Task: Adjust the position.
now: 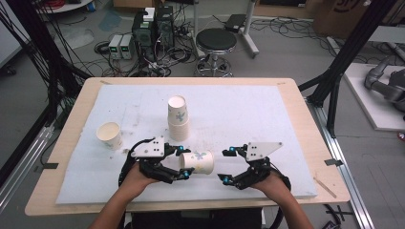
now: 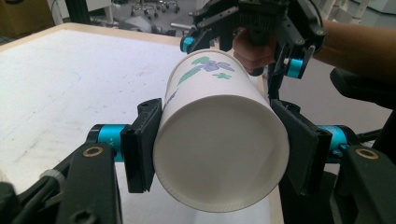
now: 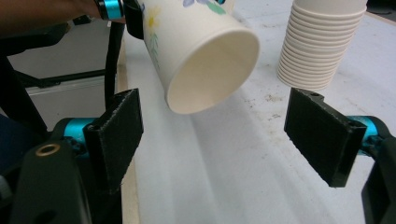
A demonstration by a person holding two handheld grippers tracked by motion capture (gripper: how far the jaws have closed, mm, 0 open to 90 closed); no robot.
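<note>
While I look down from the high view, my left gripper (image 1: 185, 164) has its jaws pinched on a paper cup (image 1: 197, 162) that lies on its side above the white mat (image 1: 239, 109), its mouth facing three o'clock toward my right gripper (image 1: 225, 165), whose jaws stand wide apart and hold nothing, just beside the cup's rim without touching it. A stack of cups (image 1: 177, 117) stands upright at about twelve o'clock from the held cup, and a single cup (image 1: 110, 135) sits well apart at ten o'clock. In the left gripper view, the paper cup (image 2: 219, 140) sits squarely between the two black pads (image 2: 144, 144), one pressed to its wall at nine o'clock and the other at three o'clock, near the closed base end, which faces the camera; my right gripper (image 2: 252, 32) hangs beyond it at twelve o'clock. In the right gripper view, my own pads (image 3: 116, 130) are spread to the far sides of the frame with the paper cup (image 3: 201, 56) at about eleven o'clock ahead of them, open mouth tilted toward me, clear of both pads; the stack of cups (image 3: 322, 42) stands at two o'clock on the mat.
</note>
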